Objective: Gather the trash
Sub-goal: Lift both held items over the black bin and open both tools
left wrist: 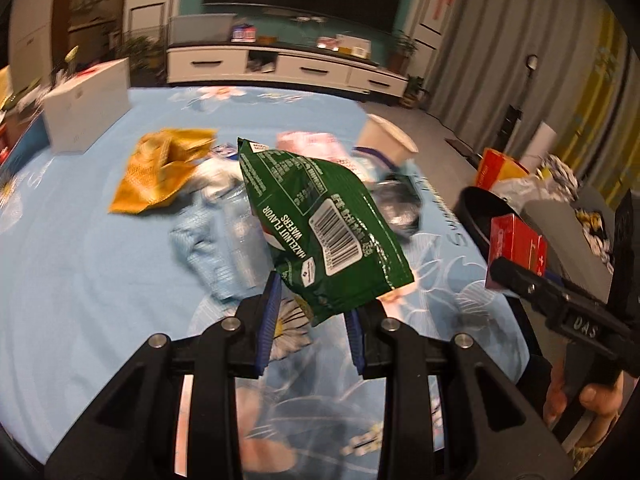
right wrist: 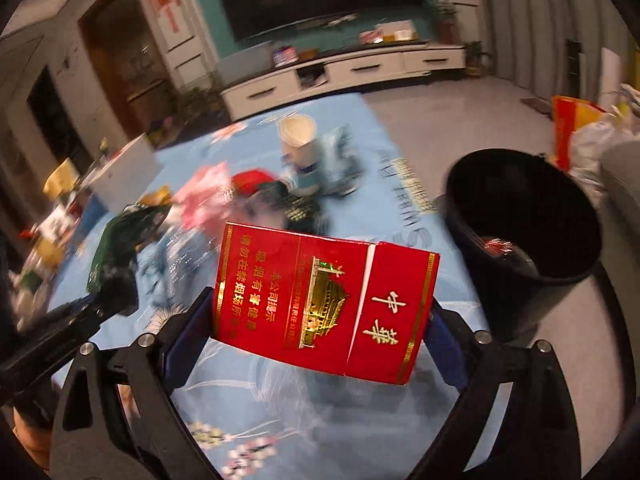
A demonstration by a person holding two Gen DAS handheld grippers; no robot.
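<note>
Left gripper [left wrist: 312,316]: we clamp the crinkled green foil wafer bag [left wrist: 320,224] by its bottom edge, lifted off the table [left wrist: 80,280].
Right gripper [right wrist: 320,340]: we pinch the red cardboard cigarette pack [right wrist: 324,304] broadside, near the black round plastic bin [right wrist: 524,216], likely for dropping.

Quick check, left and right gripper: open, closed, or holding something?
Left gripper: closed on the green wafer bag, lifted off the table.
Right gripper: closed on the red cigarette pack, near the black bin.

Red cigarette pack [right wrist: 324,304], clamped in right gripper [right wrist: 320,320]; black bin [right wrist: 524,280] right; paper cup [right wrist: 298,136], wrappers on blue floral counter [right wrist: 360,420].
</note>
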